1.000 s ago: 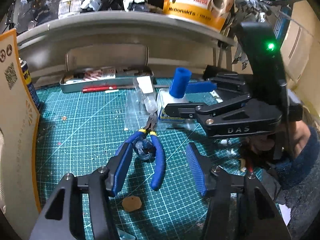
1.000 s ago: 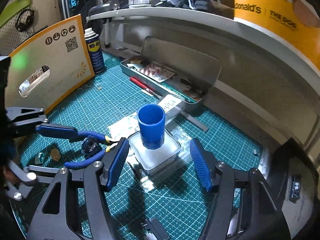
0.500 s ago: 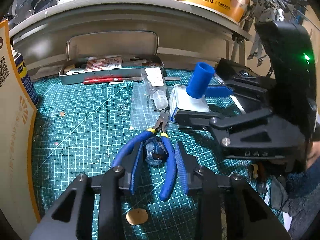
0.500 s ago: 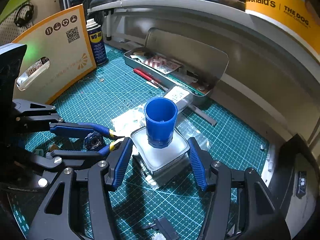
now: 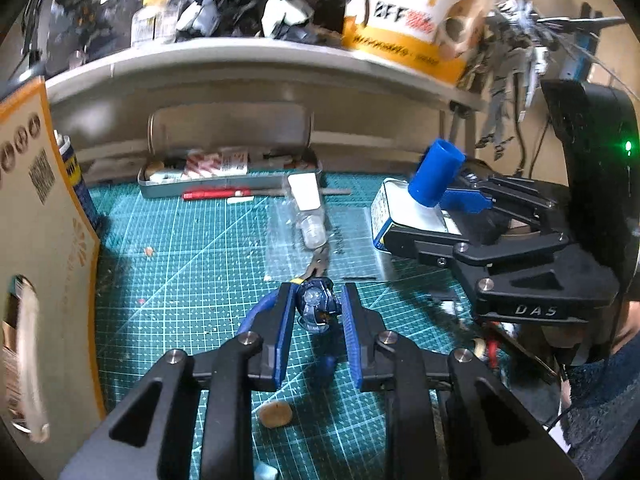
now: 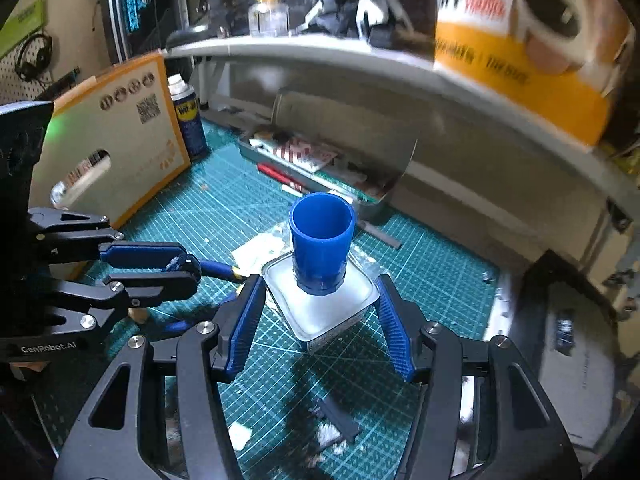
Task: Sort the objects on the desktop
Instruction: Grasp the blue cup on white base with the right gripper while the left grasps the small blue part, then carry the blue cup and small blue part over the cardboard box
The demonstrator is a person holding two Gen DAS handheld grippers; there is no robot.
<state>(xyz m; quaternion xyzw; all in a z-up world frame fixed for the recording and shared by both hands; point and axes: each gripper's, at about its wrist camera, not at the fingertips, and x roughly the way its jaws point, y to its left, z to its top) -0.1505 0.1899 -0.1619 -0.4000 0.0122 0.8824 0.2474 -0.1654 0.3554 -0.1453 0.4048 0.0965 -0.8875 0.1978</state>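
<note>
My left gripper (image 5: pixel 316 310) is shut on a small dark-blue round model part (image 5: pixel 316 307) and holds it above the green cutting mat (image 5: pixel 192 264). Blue-handled pliers (image 5: pixel 320 264) lie on the mat under it. My right gripper (image 6: pixel 318 310) is shut on a square glass bottle with a blue cap (image 6: pixel 322 240); the bottle is tilted and raised off the mat. It also shows in the left wrist view (image 5: pixel 434 176), held at the right.
An open grey tin (image 5: pixel 228 172) with a red pen (image 5: pixel 216 193) before it stands at the back. A small clear bottle (image 5: pixel 308 212) lies mid-mat. A cardboard box (image 5: pixel 44 240) and WD-40 can (image 6: pixel 188 120) stand left. A shelf (image 5: pixel 240 56) overhangs.
My left gripper closed on the dark-blue part between the plier handles and lifted it. My right gripper closed on the blue-capped bottle and raised it off the mat.
</note>
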